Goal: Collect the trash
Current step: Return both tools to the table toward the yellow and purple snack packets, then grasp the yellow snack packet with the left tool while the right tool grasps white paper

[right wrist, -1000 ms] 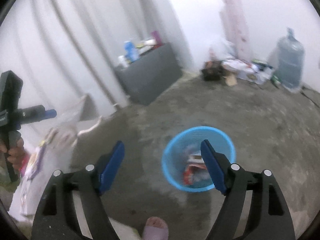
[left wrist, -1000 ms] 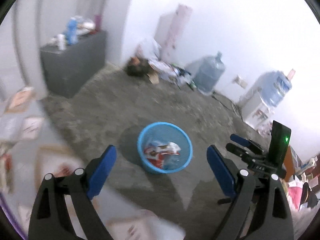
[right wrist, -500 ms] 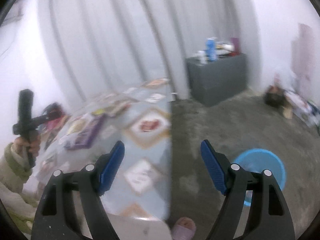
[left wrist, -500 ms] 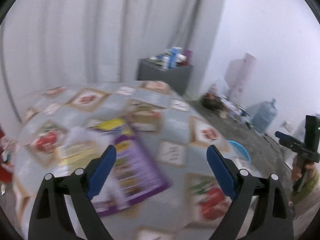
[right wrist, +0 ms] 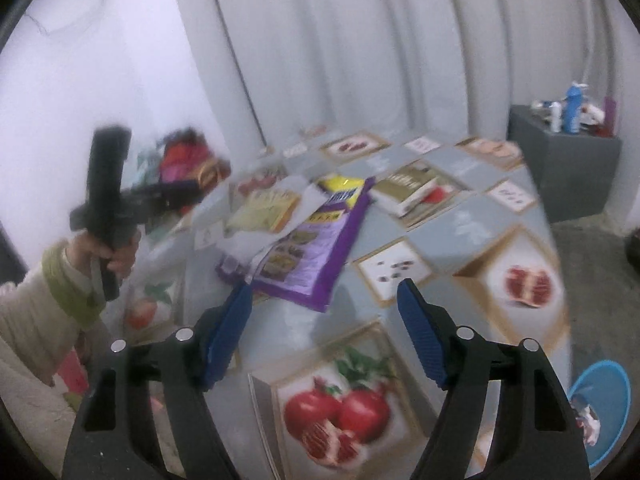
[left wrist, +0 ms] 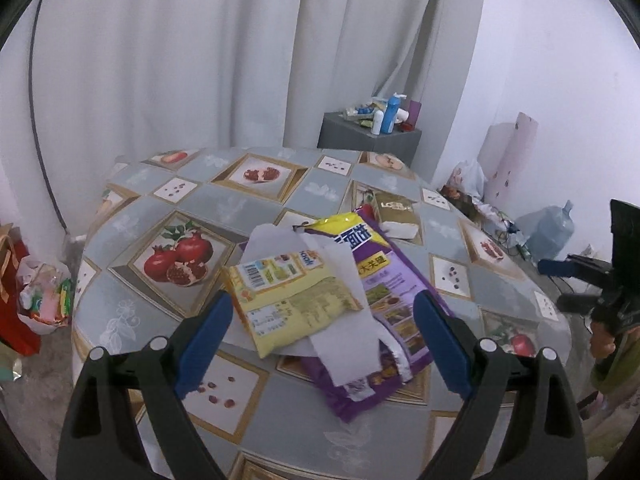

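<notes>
A heap of trash lies on the table (left wrist: 256,196) with its pomegranate-print cloth: a yellow wrapper (left wrist: 288,304), white paper (left wrist: 344,332) and a purple bag (left wrist: 392,292). A gold and white box (left wrist: 396,216) sits just behind them. My left gripper (left wrist: 322,320) hangs open right over the heap, touching nothing. My right gripper (right wrist: 324,296) stands near the table's edge, short of the purple bag (right wrist: 320,248). Its jaws are closing with nothing between them. The blue bin (right wrist: 600,384), with wrappers inside, stands on the floor at the lower right.
A grey cabinet (left wrist: 368,140) with bottles stands by the white curtain behind the table. A water jug (left wrist: 548,232) and clutter line the right wall. A red bag (left wrist: 16,300) with rubbish sits on the floor, left. A person's hand (right wrist: 116,252) grips the left gripper's handle.
Both views have swung from the floor and blue bin up to the table. The trash heap now lies under the left gripper. The right jaws stand slightly narrower.
</notes>
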`<action>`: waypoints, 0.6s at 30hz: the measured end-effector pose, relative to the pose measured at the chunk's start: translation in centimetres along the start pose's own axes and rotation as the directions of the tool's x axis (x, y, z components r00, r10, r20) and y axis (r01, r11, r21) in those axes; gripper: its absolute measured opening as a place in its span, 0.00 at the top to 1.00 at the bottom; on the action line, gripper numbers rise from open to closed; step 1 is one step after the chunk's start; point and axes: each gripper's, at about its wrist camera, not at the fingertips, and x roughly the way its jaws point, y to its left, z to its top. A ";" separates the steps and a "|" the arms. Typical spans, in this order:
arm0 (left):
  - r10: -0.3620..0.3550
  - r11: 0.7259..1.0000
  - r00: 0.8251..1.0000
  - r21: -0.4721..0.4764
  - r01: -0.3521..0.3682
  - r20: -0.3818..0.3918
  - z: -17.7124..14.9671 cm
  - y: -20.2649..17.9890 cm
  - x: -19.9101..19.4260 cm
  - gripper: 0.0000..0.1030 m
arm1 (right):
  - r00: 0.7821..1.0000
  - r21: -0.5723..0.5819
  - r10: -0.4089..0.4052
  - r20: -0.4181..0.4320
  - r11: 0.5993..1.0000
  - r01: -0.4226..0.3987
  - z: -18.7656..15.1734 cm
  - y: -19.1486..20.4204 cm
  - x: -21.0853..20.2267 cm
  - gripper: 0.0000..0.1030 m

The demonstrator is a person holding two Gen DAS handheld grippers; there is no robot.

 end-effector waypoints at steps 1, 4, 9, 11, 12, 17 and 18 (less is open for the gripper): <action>0.002 1.000 1.000 0.003 -0.002 -0.003 0.0 0.2 0.3 0.13 | 1.000 -0.009 -0.007 -0.015 1.000 0.006 0.0 0.2 0.6 0.34; 0.019 1.000 0.999 0.017 -0.018 -0.028 0.1 1.1 1.7 0.13 | 0.999 -0.010 0.001 -0.054 1.000 -0.001 0.1 1.0 2.3 0.36; 0.008 1.000 0.999 -0.020 -0.009 -0.049 0.3 2.5 3.0 0.19 | 0.996 -0.007 0.010 -0.084 1.000 -0.011 1.1 1.8 3.9 0.39; -0.005 1.000 0.999 -0.030 0.003 -0.049 0.4 3.0 3.2 0.21 | 0.996 -0.026 0.019 -0.084 0.999 -0.021 1.9 2.3 4.3 0.39; -0.008 1.000 0.999 -0.030 0.006 -0.050 0.5 3.0 3.2 0.23 | 0.996 -0.042 0.021 -0.083 0.999 -0.025 2.4 2.7 4.6 0.40; -0.036 0.999 0.997 0.003 0.036 -0.068 0.7 3.3 3.8 0.32 | 0.995 -0.133 0.041 -0.094 0.990 -0.053 4.3 4.4 6.7 0.42; -0.038 0.999 0.996 0.009 0.039 -0.074 0.7 3.4 3.9 0.33 | 0.994 -0.172 0.036 -0.106 0.984 -0.054 4.6 4.9 7.2 0.42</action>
